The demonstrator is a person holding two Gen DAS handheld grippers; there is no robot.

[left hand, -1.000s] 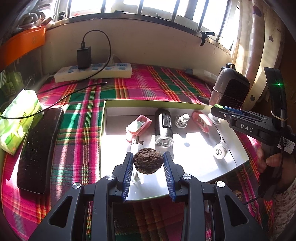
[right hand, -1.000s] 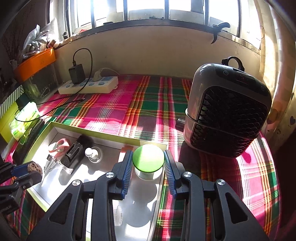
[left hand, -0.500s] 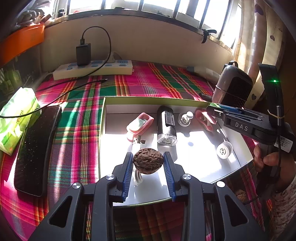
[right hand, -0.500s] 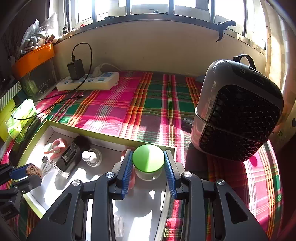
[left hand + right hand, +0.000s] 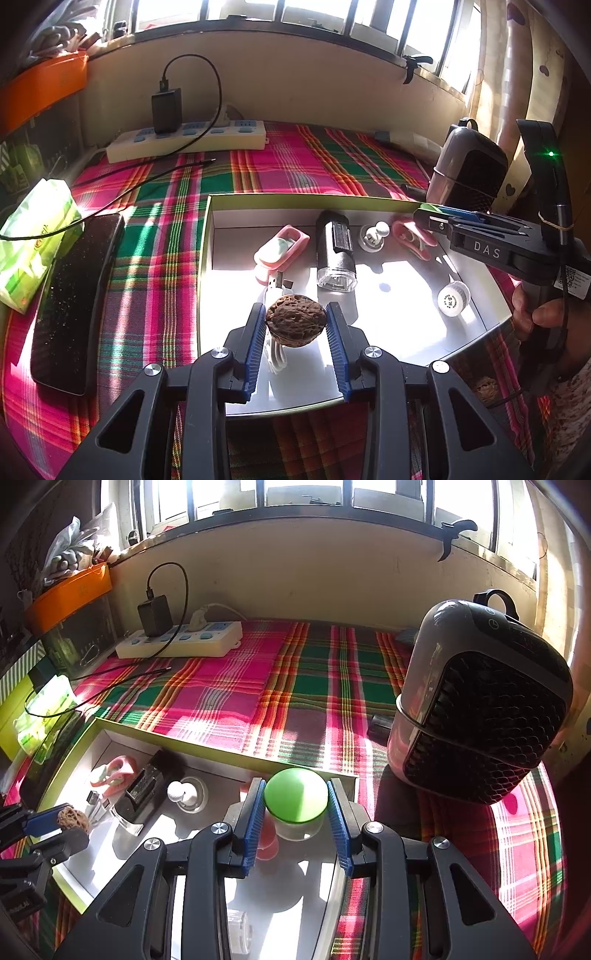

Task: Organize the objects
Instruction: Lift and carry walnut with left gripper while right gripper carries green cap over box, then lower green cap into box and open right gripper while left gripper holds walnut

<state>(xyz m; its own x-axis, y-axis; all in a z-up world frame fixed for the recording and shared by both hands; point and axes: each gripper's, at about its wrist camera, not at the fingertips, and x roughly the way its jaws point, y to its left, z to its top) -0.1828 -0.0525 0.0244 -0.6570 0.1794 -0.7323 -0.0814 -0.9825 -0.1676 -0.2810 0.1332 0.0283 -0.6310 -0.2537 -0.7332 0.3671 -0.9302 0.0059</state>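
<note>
My left gripper [image 5: 296, 325] is shut on a brown walnut [image 5: 295, 325] and holds it over the near part of the white tray [image 5: 391, 295]. My right gripper [image 5: 296, 805] is shut on a small jar with a green lid [image 5: 296, 799], over the tray's far right corner [image 5: 347, 775]. The right gripper [image 5: 432, 218] also shows in the left wrist view, at the tray's far right. The left gripper with the walnut [image 5: 72, 818] shows in the right wrist view at the left.
In the tray lie a pink case [image 5: 282, 249], a black cylinder device [image 5: 334, 251], a white knob [image 5: 376, 232], a white cap [image 5: 453, 297] and a USB cable [image 5: 275, 284]. A black heater [image 5: 480, 716] stands right of the tray. A power strip [image 5: 188, 140], tissue pack [image 5: 33, 236] and black pad [image 5: 74, 306] lie around.
Both grippers have moved slightly forward over the tray, each still holding its object. The jar now sits nearer the tray's far right corner.
</note>
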